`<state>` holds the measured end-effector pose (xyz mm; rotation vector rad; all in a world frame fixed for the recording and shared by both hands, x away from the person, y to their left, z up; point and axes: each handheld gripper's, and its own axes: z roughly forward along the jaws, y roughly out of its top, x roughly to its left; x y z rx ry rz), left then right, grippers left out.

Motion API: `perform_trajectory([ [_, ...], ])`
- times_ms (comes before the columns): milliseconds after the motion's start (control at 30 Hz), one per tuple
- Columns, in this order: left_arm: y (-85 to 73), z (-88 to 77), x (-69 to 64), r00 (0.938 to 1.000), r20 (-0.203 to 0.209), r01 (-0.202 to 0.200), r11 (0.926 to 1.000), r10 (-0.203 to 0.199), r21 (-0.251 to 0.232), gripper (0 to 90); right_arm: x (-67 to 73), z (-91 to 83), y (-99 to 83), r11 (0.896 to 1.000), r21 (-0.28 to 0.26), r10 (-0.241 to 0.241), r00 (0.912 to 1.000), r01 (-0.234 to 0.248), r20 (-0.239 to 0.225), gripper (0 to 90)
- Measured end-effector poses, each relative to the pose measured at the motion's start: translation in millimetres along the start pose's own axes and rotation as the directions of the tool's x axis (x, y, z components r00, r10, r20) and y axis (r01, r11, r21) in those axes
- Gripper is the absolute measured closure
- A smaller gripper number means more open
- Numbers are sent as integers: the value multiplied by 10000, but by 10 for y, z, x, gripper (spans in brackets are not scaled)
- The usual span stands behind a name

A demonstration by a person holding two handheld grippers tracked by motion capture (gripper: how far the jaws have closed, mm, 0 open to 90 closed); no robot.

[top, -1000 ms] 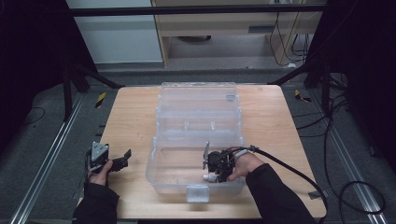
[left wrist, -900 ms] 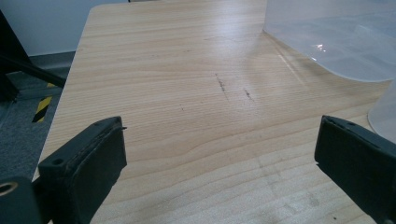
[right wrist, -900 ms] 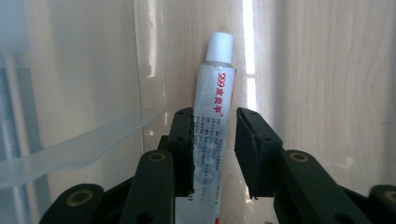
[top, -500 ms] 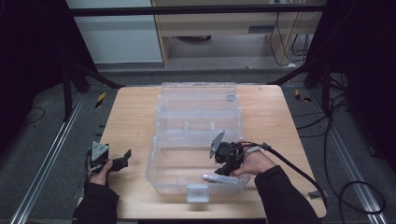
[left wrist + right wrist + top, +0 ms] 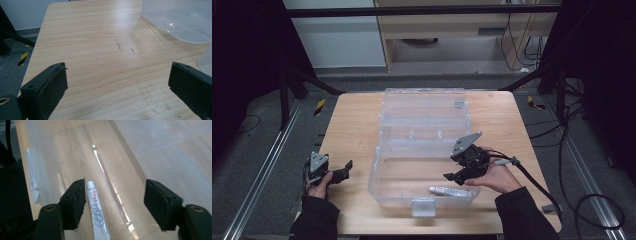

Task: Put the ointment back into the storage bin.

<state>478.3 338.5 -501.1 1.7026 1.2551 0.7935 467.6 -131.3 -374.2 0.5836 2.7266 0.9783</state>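
A clear plastic storage box [image 5: 379,177] stands open in the middle of the wooden table, its lid [image 5: 424,107] folded back. A small white tube [image 5: 451,190] lies flat on the box floor near the front wall. My right gripper [image 5: 454,170] hovers above it and points down into the box. Its jaws have just been opening and hold nothing. In the right gripper view the tube [image 5: 96,210] lies below, close beside the left jaw of my right gripper [image 5: 113,192]. My left gripper [image 5: 345,170] rests low at the table's left, open and empty [image 5: 117,75].
Bare wooden tabletop [image 5: 100,37] stretches ahead of the left gripper, with the box's rounded corner [image 5: 175,22] at its right. A latch tab [image 5: 423,206] sits on the box's front wall. The right gripper's cable [image 5: 532,180] trails off the table's right edge.
The right gripper has lifted up and back from the box floor and opened its jaws. The white tube stays behind, lying in the box. The left gripper has not moved.
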Motion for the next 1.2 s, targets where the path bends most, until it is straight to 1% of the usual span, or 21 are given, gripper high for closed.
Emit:
perform_trajectory([
  [133,0,0,0,10000,-6,4,10000,-4,6,16,-28,-109,-64,9958,-791,492,9981,-462,364,287],
  [200,0,0,0,10000,-8,4,10000,-4,1,16,-51,-181,-117,9882,-1279,928,9939,-847,587,273],
  [300,0,0,0,10000,-14,3,10000,-3,5,16,-86,-290,-210,9763,-1863,1303,9863,-1100,1009,259],
  [400,0,1,-2,10000,-17,-3,10000,3,7,16,-110,-375,-304,9646,-2262,1702,9754,-1358,1404,219],
  [467,0,1,-2,10000,-18,-9,10000,9,6,16,-133,-435,-402,9537,-2556,2070,9626,-1587,1750,189],
  [500,0,1,-2,10000,-17,-9,10000,9,5,16,-140,-453,-434,9509,-2657,2122,9594,-1589,1856,190],
  [567,0,1,-1,10000,-14,-2,10000,2,6,16,-157,-496,-512,9377,-2974,2442,9499,-1799,1952,188],
  [600,0,1,-1,10000,-21,4,10000,-4,5,16,-172,-520,-557,9281,-3163,2673,9430,-1966,1983,185],
  [633,0,1,-1,10000,-22,0,10000,0,9,16,-195,-556,-624,9127,-3432,3028,9312,-2219,2031,179],
  [767,0,1,-3,10000,-30,-13,10000,13,6,16,-277,-618,-800,8750,-3966,3912,8880,-2775,2417,171],
  [800,0,2,-3,10000,-32,-18,10000,18,6,16,-307,-626,-851,8614,-4125,4189,8738,-2964,2469,170],
  [833,0,2,-3,10000,-24,-21,10000,21,3,16,-339,-632,-896,8490,-4205,4488,8568,-3201,2538,170],
  [867,0,2,-3,10000,-25,-17,10000,17,0,16,-361,-638,-930,8408,-4316,4661,8425,-3268,2701,171],
  [933,0,1,-2,10000,-13,-6,10000,6,3,16,-433,-644,-1030,8141,-4545,5221,7983,-3615,3002,170],
  [967,-1,0,-2,10000,-10,-14,10000,14,-8,16,-457,-640,-1064,8041,-4625,5392,7858,-3735,3029,170],
  [1000,-1,0,-3,10000,-12,-24,10000,24,-11,16,-490,-628,-1119,7946,-4670,5588,7680,-3879,3129,170],
  [1033,-1,0,-3,10000,-10,-26,10000,26,-10,16,-514,-612,-1161,7897,-4646,5720,7544,-4005,3219,170],
  [1067,-1,-1,-2,10000,-5,-21,10000,21,-8,16,-532,-598,-1194,7899,-4576,5770,7475,-4084,3289,170],
  [1100,-1,-1,-1,10000,3,-9,10000,9,-11,16,-547,-578,-1233,7864,-4554,5869,7347,-4173,3403,170],
  [1167,0,-2,2,10000,16,10,10000,-10,-6,16,-581,-544,-1304,7775,-4475,6058,7174,-4419,3440,166],
  [1200,0,-2,1,10000,17,3,10000,-3,-5,16,-598,-529,-1341,7721,-4497,6153,7052,-4489,3524,163],
])
